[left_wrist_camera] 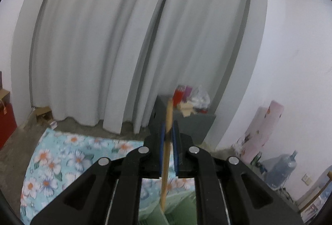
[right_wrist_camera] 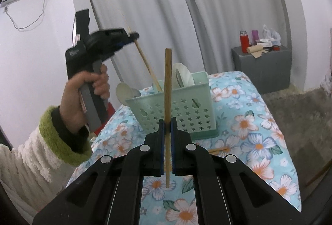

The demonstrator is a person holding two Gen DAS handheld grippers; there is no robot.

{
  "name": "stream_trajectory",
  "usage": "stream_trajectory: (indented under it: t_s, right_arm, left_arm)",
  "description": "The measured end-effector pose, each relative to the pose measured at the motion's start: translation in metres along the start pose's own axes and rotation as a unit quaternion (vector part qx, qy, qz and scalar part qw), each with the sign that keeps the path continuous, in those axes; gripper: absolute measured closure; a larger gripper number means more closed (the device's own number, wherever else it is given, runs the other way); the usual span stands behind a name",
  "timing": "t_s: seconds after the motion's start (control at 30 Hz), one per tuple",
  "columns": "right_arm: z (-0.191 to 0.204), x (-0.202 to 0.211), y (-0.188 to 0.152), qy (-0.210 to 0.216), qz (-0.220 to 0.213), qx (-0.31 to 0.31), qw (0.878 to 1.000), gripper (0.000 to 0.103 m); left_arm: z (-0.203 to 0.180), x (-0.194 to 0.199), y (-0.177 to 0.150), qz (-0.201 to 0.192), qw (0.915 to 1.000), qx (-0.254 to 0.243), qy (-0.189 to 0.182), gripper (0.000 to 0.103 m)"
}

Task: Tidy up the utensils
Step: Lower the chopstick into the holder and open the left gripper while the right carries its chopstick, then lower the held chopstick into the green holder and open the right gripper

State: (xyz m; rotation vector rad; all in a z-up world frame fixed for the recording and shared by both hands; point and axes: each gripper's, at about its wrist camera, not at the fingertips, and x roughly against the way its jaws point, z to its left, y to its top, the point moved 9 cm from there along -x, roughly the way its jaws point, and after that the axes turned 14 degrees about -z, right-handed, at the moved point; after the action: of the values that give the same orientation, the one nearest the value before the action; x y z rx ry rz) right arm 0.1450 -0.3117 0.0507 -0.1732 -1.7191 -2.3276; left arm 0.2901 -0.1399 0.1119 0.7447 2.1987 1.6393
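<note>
A person holds a black two-finger gripper in each hand over a worktop point(right_wrist_camera: 259, 112) covered in a blue cloth printed with white and orange flowers. On it stands a mint-green plastic utensil basket point(right_wrist_camera: 176, 108) with star-shaped holes, already holding white spoons point(right_wrist_camera: 124, 92).

The right gripper point(right_wrist_camera: 167, 129) is closed tight on a straight wooden chopstick point(right_wrist_camera: 167, 87), which stands upright between its blue pads, near the basket and apart from it.

The left gripper point(right_wrist_camera: 132, 37), held up and to the left by a hand point(right_wrist_camera: 87, 96) in a fluffy white sleeve with a green cuff, has a second, thinner wooden chopstick point(right_wrist_camera: 148, 67) between its pads. That stick slopes down with its lower end inside the basket. In the left wrist view the jaws sit narrowly apart around the stick point(left_wrist_camera: 167, 154); whether the pads press on it cannot be told.

The step in hand looks like dropping the left chopstick into the basket. To do it well, keep the lower tip inside the rim, tilt the stick nearer upright, then open fully so it slides in without tipping the light basket.

Another chopstick point(right_wrist_camera: 216, 150) lies on the cloth.
</note>
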Motion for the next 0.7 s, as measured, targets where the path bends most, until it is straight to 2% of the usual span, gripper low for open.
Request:
stream_trajectory:
  t_s: [0.07, 0.27, 0.47, 0.7]
  right_arm:
    - [-0.001, -0.001, -0.001, -0.001, 0.003, -0.002, 1.000, 0.099]
    - [-0.001, -0.001, -0.001, -0.003, 0.004, -0.004, 1.000, 0.099]
    - [0.000, -0.001, 0.000, -0.003, 0.004, -0.004, 1.000, 0.099]
    - [0.002, -0.003, 0.003, 0.002, 0.003, -0.008, 1.000, 0.099]
  left_arm:
    - [0.001, 0.000, -0.009, 0.012, 0.9999, -0.003, 0.008, 0.071]
    - [-0.001, 0.022, -0.005, 0.003, 0.9997, -0.019, 0.015, 0.046]
    - [-0.010, 0.057, 0.003, -0.006, 0.9995, -0.031, -0.003, 0.030]
    - [-0.011, 0.097, -0.008, 0.008, 0.9990, -0.042, -0.014, 0.021]
